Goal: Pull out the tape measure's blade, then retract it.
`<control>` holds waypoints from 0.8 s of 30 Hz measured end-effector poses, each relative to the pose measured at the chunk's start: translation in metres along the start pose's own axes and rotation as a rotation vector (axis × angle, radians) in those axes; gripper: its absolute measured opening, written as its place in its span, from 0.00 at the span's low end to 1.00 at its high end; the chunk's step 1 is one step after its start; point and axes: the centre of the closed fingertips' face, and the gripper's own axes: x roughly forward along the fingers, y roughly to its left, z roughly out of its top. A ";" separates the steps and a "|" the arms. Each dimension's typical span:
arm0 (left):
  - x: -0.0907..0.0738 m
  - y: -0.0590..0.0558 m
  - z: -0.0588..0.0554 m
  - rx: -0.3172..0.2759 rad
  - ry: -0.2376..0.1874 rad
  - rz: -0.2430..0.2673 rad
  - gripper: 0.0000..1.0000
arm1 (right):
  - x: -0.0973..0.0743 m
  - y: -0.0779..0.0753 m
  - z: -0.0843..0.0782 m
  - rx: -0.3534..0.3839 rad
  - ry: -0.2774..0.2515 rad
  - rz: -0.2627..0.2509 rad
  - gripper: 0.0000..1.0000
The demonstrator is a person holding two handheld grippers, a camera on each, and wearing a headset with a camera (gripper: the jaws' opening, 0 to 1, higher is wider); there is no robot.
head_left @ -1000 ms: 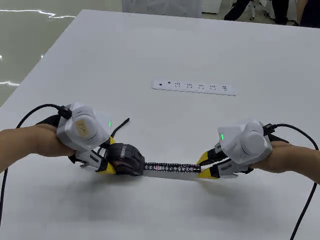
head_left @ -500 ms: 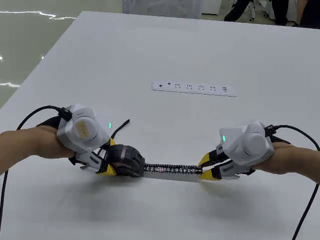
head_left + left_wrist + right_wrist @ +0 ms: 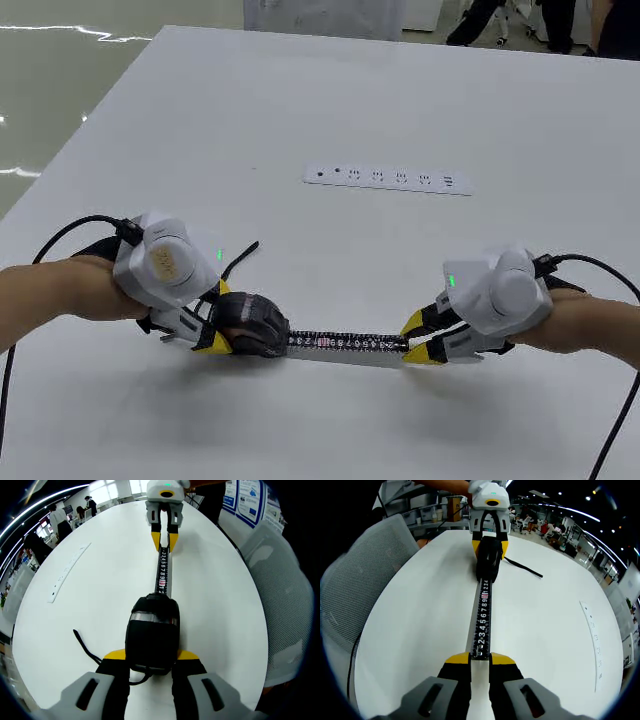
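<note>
Tape measure (image 3: 248,322) blade (image 3: 347,342) points right, toward right gripper (image 3: 408,346)

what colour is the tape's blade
The blade is black with white numbers, some red; clearest in the right gripper view.

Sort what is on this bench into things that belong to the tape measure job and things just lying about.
In the job: tape measure, clamped in the left gripper; its blade, pinched at the tip by the right gripper.
Lying about: white power strip, farther back on the table.
</note>
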 end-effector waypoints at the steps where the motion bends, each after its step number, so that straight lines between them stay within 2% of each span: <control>1: 0.000 0.000 0.000 0.000 0.000 0.000 0.27 | 0.000 0.000 0.000 0.000 0.001 0.000 0.11; 24: 0.000 0.002 -0.001 0.000 0.000 0.000 0.27 | -0.004 -0.003 -0.006 -0.006 0.009 -0.002 0.11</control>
